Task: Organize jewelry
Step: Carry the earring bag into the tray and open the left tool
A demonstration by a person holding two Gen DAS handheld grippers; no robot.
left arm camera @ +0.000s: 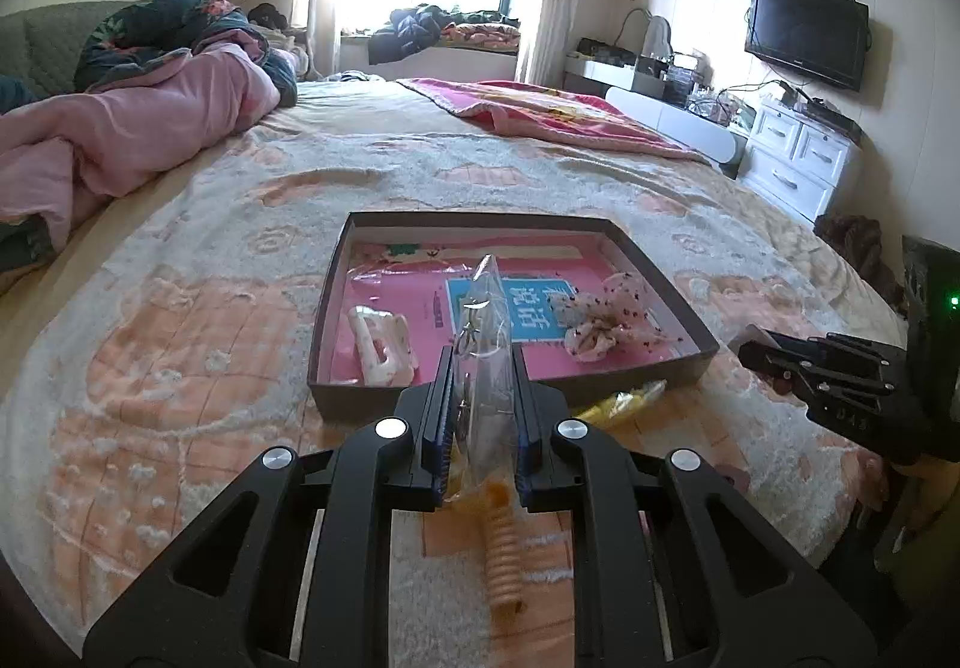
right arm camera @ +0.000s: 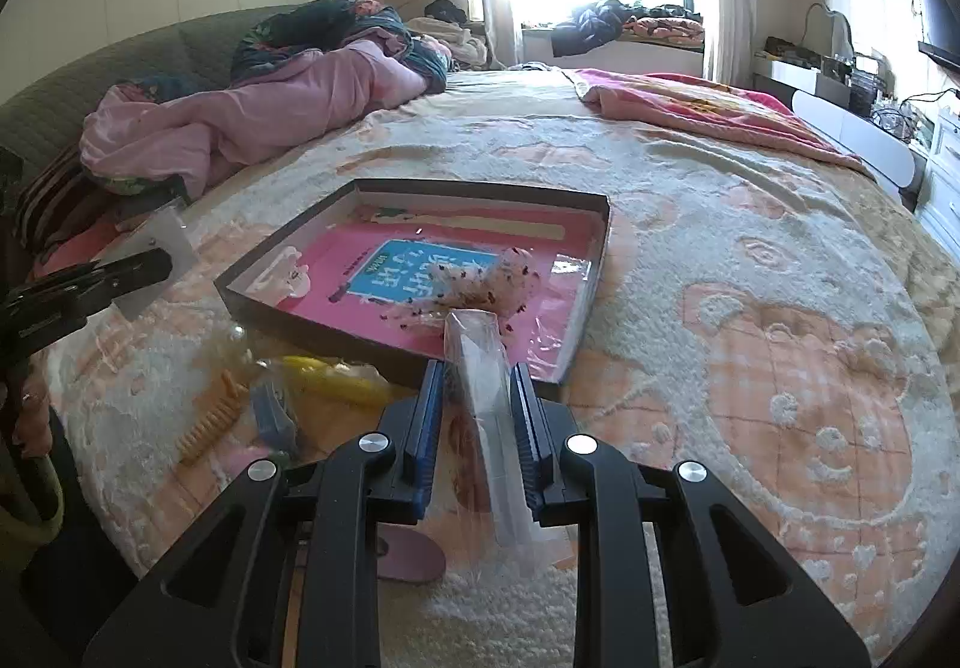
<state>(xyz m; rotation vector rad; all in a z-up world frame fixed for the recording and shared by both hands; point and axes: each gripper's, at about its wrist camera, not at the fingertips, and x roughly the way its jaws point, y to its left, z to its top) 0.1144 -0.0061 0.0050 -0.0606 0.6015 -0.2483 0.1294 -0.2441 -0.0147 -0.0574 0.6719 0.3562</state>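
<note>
A shallow dark box (left arm camera: 324, 308) with a pink floor lies on the bed; it also shows in the right wrist view (right arm camera: 288, 323). Inside lie a white hair claw (left arm camera: 381, 344) and a spotted scrunchie (left arm camera: 606, 323). My left gripper (left arm camera: 480, 362) is shut on a clear plastic bag (left arm camera: 483, 320) with metal jewelry inside, held just before the box's near wall. My right gripper (right arm camera: 477, 371) is shut on another clear bag (right arm camera: 486, 398), at the box's near edge. An orange comb (right arm camera: 210, 419), yellow clips (right arm camera: 330, 377) and a blue item (right arm camera: 273, 413) lie on the bed.
The bed is covered by a fleecy peach-and-white blanket (right arm camera: 750, 338). A pink quilt (left arm camera: 120, 128) is heaped at the left, a red blanket (left arm camera: 552, 119) at the back. White drawers (left arm camera: 798, 158) and a wall television (left arm camera: 807, 35) stand right of the bed.
</note>
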